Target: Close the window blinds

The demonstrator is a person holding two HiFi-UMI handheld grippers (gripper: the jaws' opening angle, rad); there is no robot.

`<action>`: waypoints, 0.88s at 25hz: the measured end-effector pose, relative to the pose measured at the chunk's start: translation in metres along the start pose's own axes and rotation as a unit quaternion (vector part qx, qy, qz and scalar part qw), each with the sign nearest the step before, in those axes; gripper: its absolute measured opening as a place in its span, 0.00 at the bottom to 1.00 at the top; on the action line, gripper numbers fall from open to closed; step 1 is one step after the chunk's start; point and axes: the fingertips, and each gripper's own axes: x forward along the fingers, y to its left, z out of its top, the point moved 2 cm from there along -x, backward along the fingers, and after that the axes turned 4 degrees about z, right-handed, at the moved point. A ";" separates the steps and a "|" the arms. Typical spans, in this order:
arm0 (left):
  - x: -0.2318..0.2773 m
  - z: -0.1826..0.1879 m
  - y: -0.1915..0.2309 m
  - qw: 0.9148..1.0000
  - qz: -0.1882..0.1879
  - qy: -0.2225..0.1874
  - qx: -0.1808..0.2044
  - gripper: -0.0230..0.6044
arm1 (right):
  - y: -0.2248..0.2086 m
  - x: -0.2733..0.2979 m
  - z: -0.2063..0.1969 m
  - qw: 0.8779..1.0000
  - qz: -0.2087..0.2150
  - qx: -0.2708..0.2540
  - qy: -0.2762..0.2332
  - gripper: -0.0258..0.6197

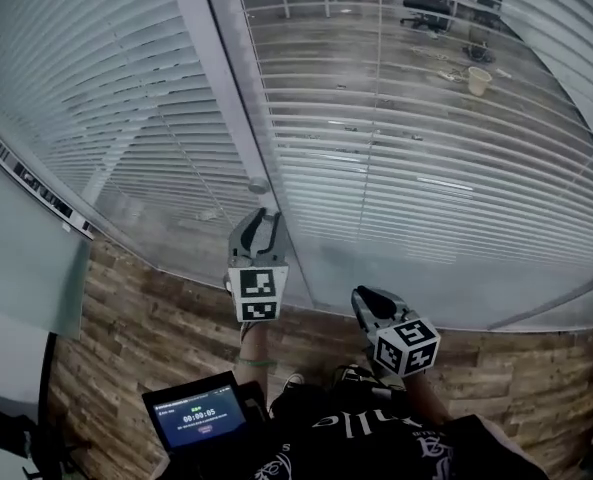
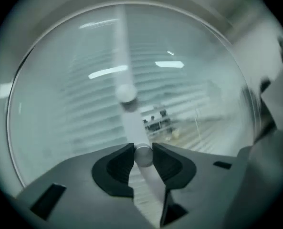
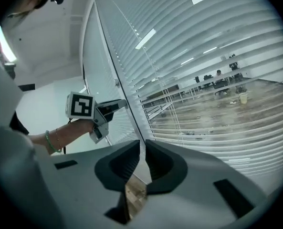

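Steel-looking knob (image 2: 142, 155), six o'clock on the mullion (image 2: 122, 51), seems stiff and slick. The left gripper (image 2: 143, 149) clamps its sides; the right gripper (image 3: 142, 146) is pinched together, empty.

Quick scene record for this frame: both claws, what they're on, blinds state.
left claw: closed on the round metal knob on the window post
right claw: jaws nearly together, nothing between them, off the knob
blinds: down, slats tilted open, room visible through them
second knob: higher on the post, untouched
task: blinds not yet closed
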 end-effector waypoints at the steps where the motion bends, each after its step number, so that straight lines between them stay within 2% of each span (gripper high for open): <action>1: 0.002 0.000 -0.004 0.990 0.010 0.013 0.143 0.23 | -0.001 0.002 0.001 1.000 0.000 -0.007 0.005 0.11; 2: 0.004 -0.001 -0.007 0.967 0.014 0.019 0.254 0.23 | -0.002 0.003 0.000 1.000 0.000 -0.012 0.010 0.11; 3: 0.005 -0.003 -0.009 0.950 0.012 0.016 0.312 0.23 | -0.003 0.005 -0.002 1.000 0.001 -0.013 0.014 0.11; 4: 0.004 -0.005 -0.009 0.950 0.007 0.009 0.312 0.23 | -0.003 0.007 -0.005 1.000 0.004 -0.009 0.017 0.11; 5: 0.003 -0.006 -0.008 0.966 0.000 0.002 0.260 0.23 | -0.003 0.009 -0.008 1.000 0.008 -0.002 0.018 0.11; 6: 0.001 -0.006 -0.007 0.986 -0.009 -0.002 0.167 0.23 | -0.003 0.009 -0.011 1.000 0.013 0.004 0.018 0.11; 7: -0.002 -0.005 -0.007 0.999 -0.020 -0.007 0.048 0.23 | -0.002 0.009 -0.015 1.000 0.017 0.008 0.018 0.11; 8: -0.007 -0.002 -0.007 0.996 -0.030 -0.016 -0.078 0.27 | 0.000 0.009 -0.018 1.000 0.021 0.009 0.017 0.11; 9: -0.011 0.001 -0.006 0.981 -0.036 -0.028 -0.190 0.32 | 0.002 0.008 -0.020 1.000 0.024 0.009 0.016 0.11; 10: -0.013 0.002 -0.003 0.960 -0.036 -0.038 -0.276 0.34 | 0.004 0.008 -0.021 0.999 0.026 0.010 0.016 0.11; 11: -0.014 0.002 0.002 0.942 -0.031 -0.042 -0.332 0.34 | 0.006 0.008 -0.020 0.999 0.028 0.011 0.017 0.11; 12: -0.012 0.001 0.008 0.930 -0.023 -0.041 -0.364 0.33 | 0.008 0.010 -0.017 0.999 0.029 0.012 0.017 0.11; 13: -0.009 0.000 0.013 0.926 -0.016 -0.036 -0.376 0.24 | 0.010 0.012 -0.015 0.999 0.030 0.014 0.018 0.11; 14: -0.006 0.000 0.017 0.929 -0.012 -0.030 -0.369 0.24 | 0.010 0.015 -0.013 0.999 0.029 0.015 0.018 0.11; 15: -0.004 0.000 0.019 0.941 -0.008 -0.021 -0.338 0.24 | 0.010 0.016 -0.012 0.999 0.028 0.015 0.019 0.11; 16: -0.003 0.000 0.017 0.961 -0.004 -0.009 -0.276 0.23 | 0.009 0.017 -0.012 0.999 0.026 0.016 0.019 0.11; 17: -0.002 0.000 0.014 0.984 0.002 0.004 -0.176 0.23 | 0.008 0.016 -0.013 0.999 0.022 0.016 0.020 0.11; 18: -0.003 0.000 0.007 0.999 0.012 0.016 -0.045 0.23 | 0.006 0.013 -0.014 1.000 0.018 0.015 0.020 0.11; 19: -0.004 0.000 0.000 0.995 0.021 0.024 0.096 0.23 | 0.005 0.010 -0.015 1.000 0.014 0.013 0.020 0.11; 20: -0.005 0.001 -0.007 0.976 0.028 0.026 0.213 0.23 | 0.003 0.007 -0.016 1.000 0.010 0.012 0.020 0.11; 21: -0.006 0.001 -0.012 0.960 0.029 0.022 0.279 0.23 | 0.001 0.005 -0.017 1.000 0.007 0.011 0.020 0.11; 22: -0.006 0.001 -0.012 0.958 0.027 0.014 0.287 0.23 | 0.000 0.006 -0.016 1.000 0.005 0.013 0.020 0.11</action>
